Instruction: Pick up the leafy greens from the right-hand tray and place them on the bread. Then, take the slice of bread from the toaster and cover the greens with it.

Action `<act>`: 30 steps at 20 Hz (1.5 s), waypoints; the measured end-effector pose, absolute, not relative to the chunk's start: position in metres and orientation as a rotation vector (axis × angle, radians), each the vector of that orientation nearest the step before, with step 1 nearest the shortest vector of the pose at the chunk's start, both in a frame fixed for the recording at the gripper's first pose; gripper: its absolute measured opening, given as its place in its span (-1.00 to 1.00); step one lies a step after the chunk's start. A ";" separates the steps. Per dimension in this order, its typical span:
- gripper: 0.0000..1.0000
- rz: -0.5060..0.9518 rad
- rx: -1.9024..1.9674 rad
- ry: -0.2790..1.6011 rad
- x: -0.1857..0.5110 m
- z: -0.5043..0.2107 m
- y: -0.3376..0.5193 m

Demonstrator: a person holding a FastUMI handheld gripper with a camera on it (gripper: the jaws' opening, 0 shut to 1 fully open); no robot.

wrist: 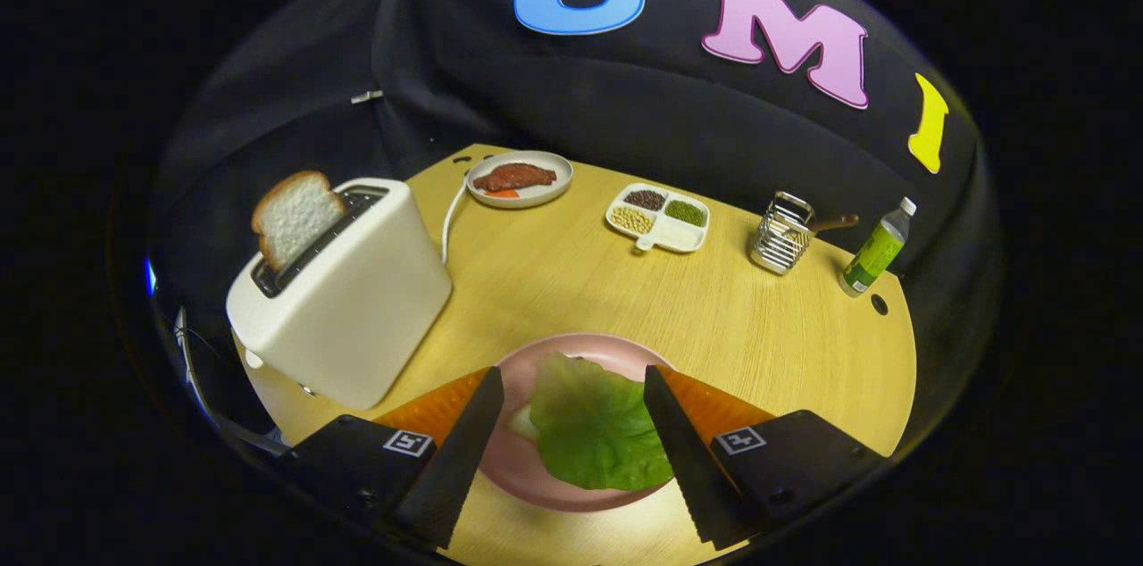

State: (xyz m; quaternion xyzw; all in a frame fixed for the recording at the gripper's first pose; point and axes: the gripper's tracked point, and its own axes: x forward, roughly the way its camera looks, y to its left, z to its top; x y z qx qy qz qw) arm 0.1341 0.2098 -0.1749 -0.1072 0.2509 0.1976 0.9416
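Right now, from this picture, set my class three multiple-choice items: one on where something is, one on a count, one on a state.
1. Where does the leaf lie?
A. on the pink plate, between the fingers
B. inside the toaster
C. beside the bottle

2. How many sections of the divided dish hold beans or seeds?
A. one
B. three
C. five

3. How does the gripper stand?
A. shut on the bread
B. shut on the leaf
C. open, fingers either side of the leaf

Answers:
1 A, the leaf rests on the pink plate.
2 B, dark, green and pale fillings show; one section is bare.
3 C, a wide gap separates the fingers; the bread sits in the toaster.
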 end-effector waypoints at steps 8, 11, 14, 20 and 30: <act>0.96 0.580 -0.128 0.370 0.107 -0.083 0.308; 0.98 0.643 -0.153 0.324 0.099 -0.065 0.345; 0.98 0.695 -0.149 0.333 0.090 -0.064 0.382; 0.98 0.761 -0.202 0.352 0.089 -0.083 0.446; 0.98 0.725 -0.288 0.446 0.117 -0.147 0.490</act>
